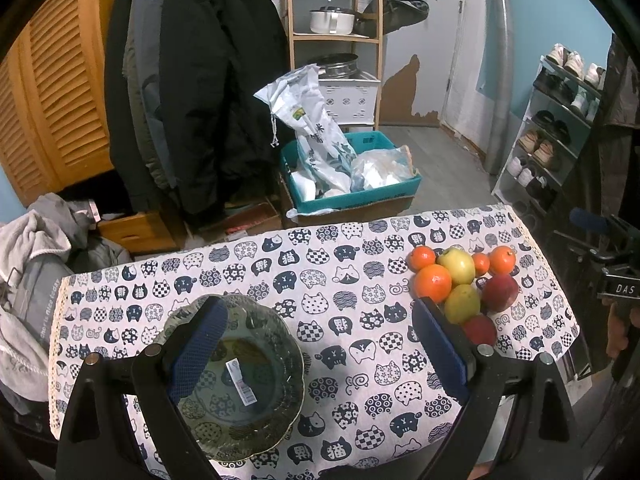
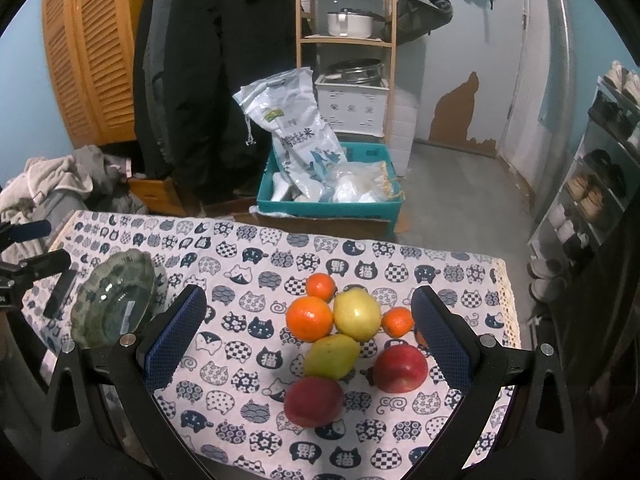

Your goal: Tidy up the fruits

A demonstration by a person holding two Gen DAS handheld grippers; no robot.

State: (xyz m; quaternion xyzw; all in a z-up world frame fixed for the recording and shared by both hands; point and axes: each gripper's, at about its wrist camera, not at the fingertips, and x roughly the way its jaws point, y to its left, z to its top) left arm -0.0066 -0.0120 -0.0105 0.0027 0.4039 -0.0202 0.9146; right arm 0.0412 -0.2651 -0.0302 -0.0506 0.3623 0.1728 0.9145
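Note:
A cluster of fruit lies on the cat-print cloth: oranges, yellow-green fruits and two red apples. My right gripper hangs open above this cluster, its blue pads well apart and touching nothing. In the left wrist view the same fruit sits at the right end of the table. A scalloped glass dish with a white label stands at the left. My left gripper is open over the cloth, its left finger in front of the dish.
Beyond the table's far edge, a teal crate with bags sits on the floor. Behind it are a wooden shelf with pots and dark coats. A shoe rack stands at the right, and piled clothes at the left.

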